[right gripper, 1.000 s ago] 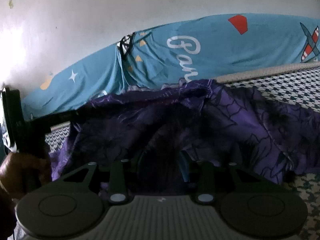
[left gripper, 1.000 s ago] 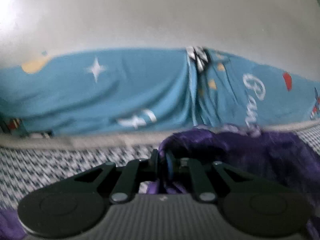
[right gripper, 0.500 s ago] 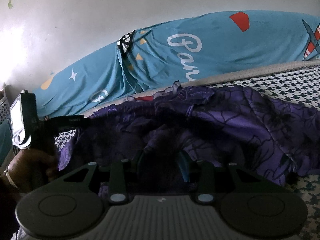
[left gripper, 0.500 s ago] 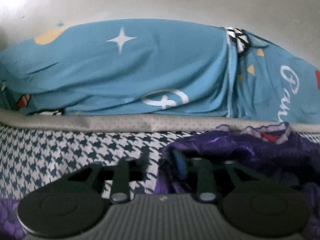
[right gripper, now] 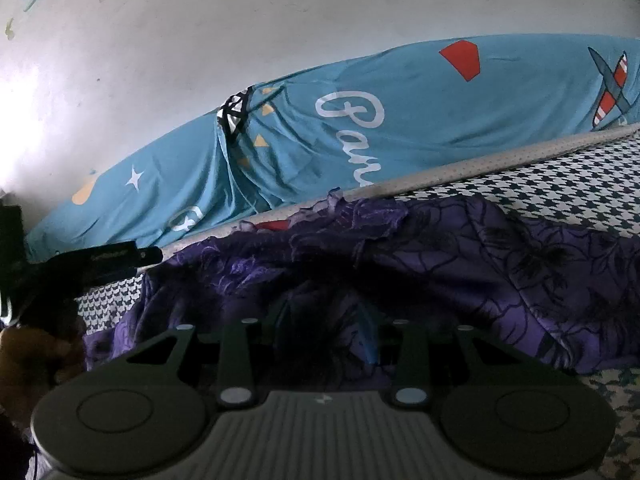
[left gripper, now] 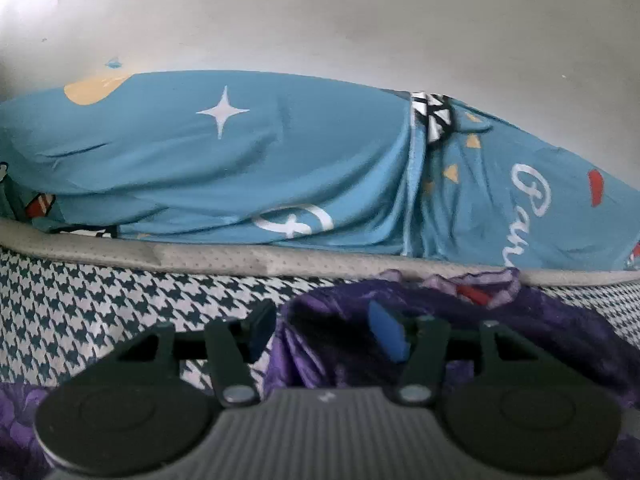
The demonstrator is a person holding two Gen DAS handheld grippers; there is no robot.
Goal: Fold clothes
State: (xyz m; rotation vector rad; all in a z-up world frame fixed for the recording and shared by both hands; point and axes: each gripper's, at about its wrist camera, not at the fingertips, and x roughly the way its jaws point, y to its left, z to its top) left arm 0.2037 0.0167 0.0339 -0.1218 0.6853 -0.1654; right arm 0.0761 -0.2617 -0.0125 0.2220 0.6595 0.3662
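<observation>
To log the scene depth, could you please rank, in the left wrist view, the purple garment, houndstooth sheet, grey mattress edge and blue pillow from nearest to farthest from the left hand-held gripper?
From the left hand-held gripper:
1. Purple garment, between and right of its fingers.
2. Houndstooth sheet, beneath, spreading left.
3. Grey mattress edge, a band behind the sheet.
4. Blue pillow, farthest, against the wall.

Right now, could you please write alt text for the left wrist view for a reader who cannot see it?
The left gripper has its jaws open around the bunched edge of a dark purple floral garment lying on a black-and-white houndstooth bedsheet. Behind runs a teal pillow cover printed with white stars, against a plain pale wall.
</observation>
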